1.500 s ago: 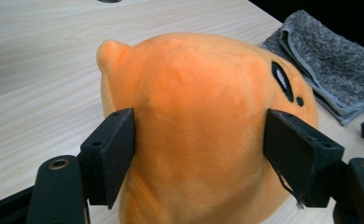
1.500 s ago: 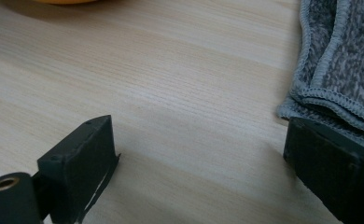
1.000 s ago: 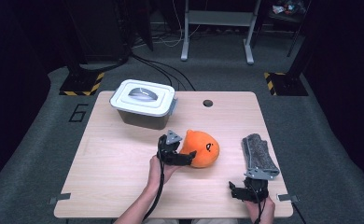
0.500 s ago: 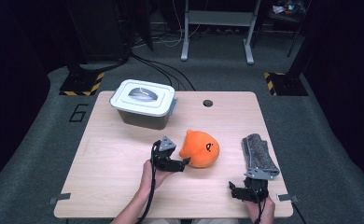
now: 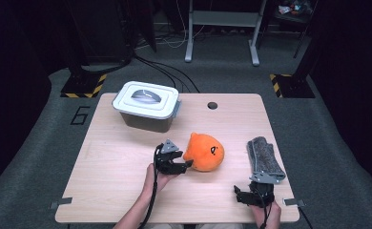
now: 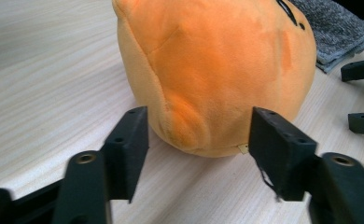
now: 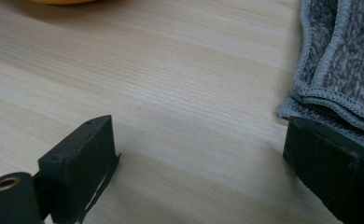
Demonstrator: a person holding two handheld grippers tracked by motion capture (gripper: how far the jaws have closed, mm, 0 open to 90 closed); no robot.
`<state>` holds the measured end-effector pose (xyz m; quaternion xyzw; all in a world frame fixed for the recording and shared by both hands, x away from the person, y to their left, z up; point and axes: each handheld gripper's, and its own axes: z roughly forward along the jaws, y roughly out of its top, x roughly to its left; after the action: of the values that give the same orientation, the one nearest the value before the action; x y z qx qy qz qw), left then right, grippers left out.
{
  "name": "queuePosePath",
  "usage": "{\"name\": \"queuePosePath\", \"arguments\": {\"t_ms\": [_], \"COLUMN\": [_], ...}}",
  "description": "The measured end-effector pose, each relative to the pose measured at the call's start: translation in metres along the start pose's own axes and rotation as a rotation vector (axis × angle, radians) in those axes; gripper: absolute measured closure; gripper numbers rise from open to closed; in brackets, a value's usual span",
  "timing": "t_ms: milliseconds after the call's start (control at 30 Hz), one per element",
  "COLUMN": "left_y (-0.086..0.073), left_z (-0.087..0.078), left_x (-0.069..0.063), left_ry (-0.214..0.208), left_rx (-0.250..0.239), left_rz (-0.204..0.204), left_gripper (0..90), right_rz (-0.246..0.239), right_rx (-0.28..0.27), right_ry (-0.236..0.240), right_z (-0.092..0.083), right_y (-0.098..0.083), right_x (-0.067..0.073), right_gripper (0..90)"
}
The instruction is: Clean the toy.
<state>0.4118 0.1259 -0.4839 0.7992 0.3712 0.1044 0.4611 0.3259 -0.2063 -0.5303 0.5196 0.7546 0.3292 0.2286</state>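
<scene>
Orange plush toy (image 5: 204, 152) sits mid-frame on the pale wood table (image 5: 112, 157); my left tongs (image 6: 196, 140) have just been closing around its base, pads not yet pressing. I'd squeeze low, evenly. Right tongs (image 7: 199, 154) rest open beside the grey towel (image 5: 265, 160). Dark room behind.

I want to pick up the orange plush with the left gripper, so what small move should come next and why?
Probably keep closing the left gripper on the orange plush. Its jaws have just been closing and now flank the toy's lower bulge, but gaps remain at both pads, so nothing is gripped yet. The plush sits on the table, and the right gripper rests open beside the grey towel.
</scene>
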Motion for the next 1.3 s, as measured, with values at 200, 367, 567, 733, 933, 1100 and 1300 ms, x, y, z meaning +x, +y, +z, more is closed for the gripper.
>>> {"name": "queuePosePath", "arguments": {"t_ms": [200,367,567,733,933,1100,1300], "left_y": [0.001,0.0,-0.003,-0.004,-0.005,-0.006,-0.006], "left_z": [0.003,0.003,0.003,0.002,0.002,0.002,0.002], "left_x": [-0.005,-0.008,-0.013,-0.016,-0.017,-0.017,-0.019], "left_ry": [0.018,0.051,0.077,0.083,0.085,0.091,0.093], "left_rx": [0.014,0.018,0.017,0.009,0.004,0.006,0.004], "left_rz": [0.041,0.053,0.058,0.052,0.045,0.059,0.058], "left_gripper": [56.7,70.9,76.7,78.3,79.3,79.3,79.2], "right_rz": [0.001,0.0,0.0,0.009,0.014,0.023,0.063], "right_rx": [0.0,0.0,0.0,0.018,-0.02,-0.036,-0.024], "right_ry": [0.001,0.0,-0.001,0.019,0.01,-0.027,-0.092], "right_z": [0.0,0.0,0.0,-0.002,-0.015,-0.023,-0.022], "right_y": [0.0,0.0,0.0,0.003,0.021,0.039,0.06], "right_x": [0.0,0.0,0.0,-0.004,-0.01,-0.022,-0.05], "right_gripper": [8.5,8.5,8.8,10.8,12.4,12.4,13.1]}}
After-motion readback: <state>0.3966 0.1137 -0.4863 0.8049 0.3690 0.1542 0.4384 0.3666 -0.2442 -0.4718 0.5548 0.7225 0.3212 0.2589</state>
